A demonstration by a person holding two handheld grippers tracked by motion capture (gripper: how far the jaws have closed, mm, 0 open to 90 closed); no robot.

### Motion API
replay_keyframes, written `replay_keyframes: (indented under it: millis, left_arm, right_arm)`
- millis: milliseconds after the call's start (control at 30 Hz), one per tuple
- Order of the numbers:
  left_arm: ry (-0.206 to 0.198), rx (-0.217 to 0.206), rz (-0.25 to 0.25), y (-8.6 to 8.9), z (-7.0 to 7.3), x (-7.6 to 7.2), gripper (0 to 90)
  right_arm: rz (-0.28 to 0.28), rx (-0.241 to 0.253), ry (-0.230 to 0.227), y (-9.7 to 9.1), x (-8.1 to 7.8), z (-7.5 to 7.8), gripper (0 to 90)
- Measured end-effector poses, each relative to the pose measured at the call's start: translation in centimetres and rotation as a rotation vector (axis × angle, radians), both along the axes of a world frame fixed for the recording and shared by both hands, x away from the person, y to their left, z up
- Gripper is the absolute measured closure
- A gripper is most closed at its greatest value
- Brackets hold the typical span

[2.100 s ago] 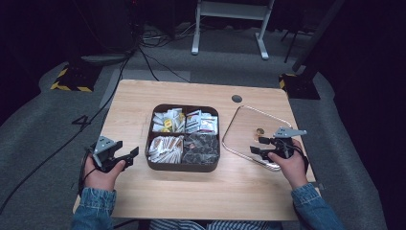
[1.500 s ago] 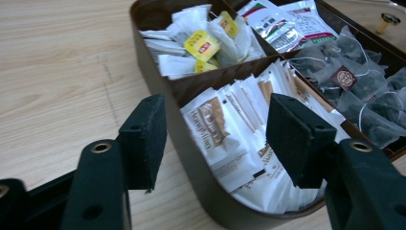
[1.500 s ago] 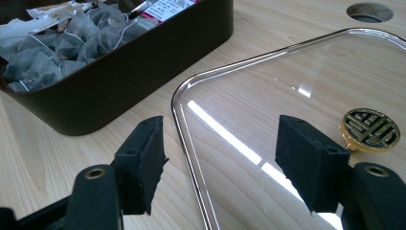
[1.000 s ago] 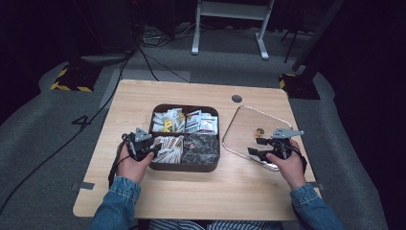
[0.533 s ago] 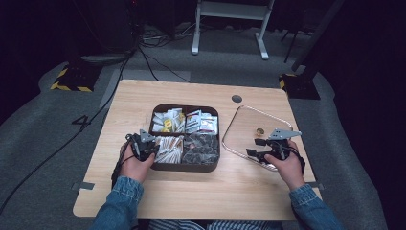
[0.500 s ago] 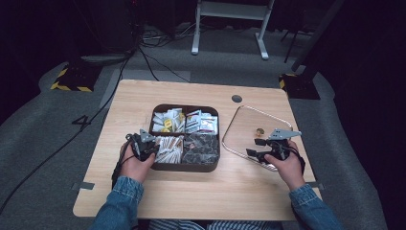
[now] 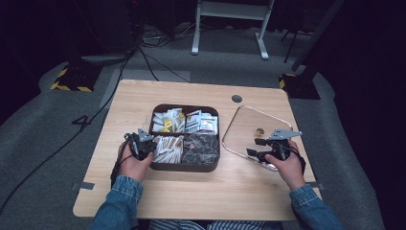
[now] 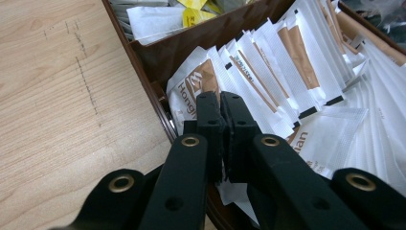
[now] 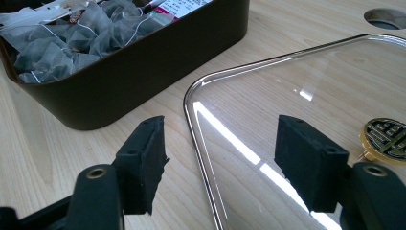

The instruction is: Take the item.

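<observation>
Wooden bench (image 7: 143,201) is carrying a box (image 7: 184,166); left claw (image 8: 221,108) is closing on a sachet (image 8: 191,91) lying just beyond it.

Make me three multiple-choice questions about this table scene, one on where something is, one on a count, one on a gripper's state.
1. Where does the clear lid lie?
A. right of the box
B. on the box
C. on the floor

2. How many compartments has the brown box?
A. two
B. four
C. six

3. How do the left gripper's jaws stand?
A. wide open
B. closed together
C. around a cup

Answers:
1 A, it lies flat on the table beside the box.
2 B, dividers form a two-by-two grid.
3 B, they meet above the sachets.
</observation>
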State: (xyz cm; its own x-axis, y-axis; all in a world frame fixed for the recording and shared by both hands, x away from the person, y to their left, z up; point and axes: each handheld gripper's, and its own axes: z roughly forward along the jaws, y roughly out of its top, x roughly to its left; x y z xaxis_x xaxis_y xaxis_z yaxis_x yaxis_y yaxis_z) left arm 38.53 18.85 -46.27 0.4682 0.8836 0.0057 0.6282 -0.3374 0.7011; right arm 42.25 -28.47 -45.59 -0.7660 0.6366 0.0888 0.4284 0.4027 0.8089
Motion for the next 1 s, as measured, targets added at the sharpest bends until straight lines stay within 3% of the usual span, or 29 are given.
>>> replay_keyframes:
  millis: [300,600,900,1000]
  left_arm:
    - [-0.058,-0.134,-0.014,1.3,1.5,-0.7,87.7]
    - [-0.123,-0.186,-0.065,1.6,2.9,-1.6,87.8]
    - [-0.156,-0.308,-0.124,1.9,4.0,-2.7,87.9]
    - [-0.159,-0.317,-0.134,2.0,4.3,-3.0,87.9]
  right_arm:
    - [-0.002,0.004,0.007,-0.1,0.2,-0.2,35.6]
    - [-0.003,0.005,0.012,-0.1,0.3,-0.3,35.6]
    - [-0.011,0.014,0.012,-0.4,0.3,-0.3,35.4]
    - [-0.014,0.012,0.012,-0.4,0.4,-0.3,35.4]
